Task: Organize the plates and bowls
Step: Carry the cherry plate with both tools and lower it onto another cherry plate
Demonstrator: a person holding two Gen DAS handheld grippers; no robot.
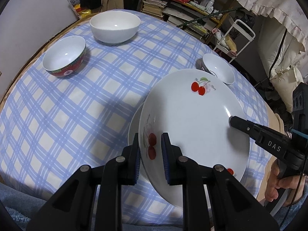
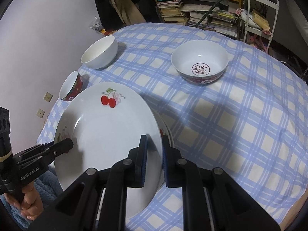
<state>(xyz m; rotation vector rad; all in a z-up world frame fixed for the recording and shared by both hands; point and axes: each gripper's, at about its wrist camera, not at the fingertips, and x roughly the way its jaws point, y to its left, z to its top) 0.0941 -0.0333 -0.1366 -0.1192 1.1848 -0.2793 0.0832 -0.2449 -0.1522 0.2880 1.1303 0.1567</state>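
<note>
A white cherry-print plate (image 1: 192, 119) is held tilted above the table by both grippers. My left gripper (image 1: 150, 154) is shut on its left rim. My right gripper (image 2: 155, 157) is shut on its right rim (image 2: 107, 134). Each gripper shows in the other view, the right one (image 1: 234, 122) and the left one (image 2: 65, 146). A second plate (image 1: 134, 127) lies on the cloth under the held one; its edge shows in the right wrist view (image 2: 169, 134). Three bowls stand on the table: a plain white one (image 1: 115, 27), a red-sided one (image 1: 64, 55) and a small patterned one (image 1: 219, 68).
The round table (image 1: 57, 115) has a blue checked cloth. In the right wrist view the bowls are the white (image 2: 100, 52), the red-sided (image 2: 71, 85) and the patterned (image 2: 200, 61). Bookshelves (image 2: 202, 9) and a white trolley (image 2: 261, 13) stand beyond the far edge.
</note>
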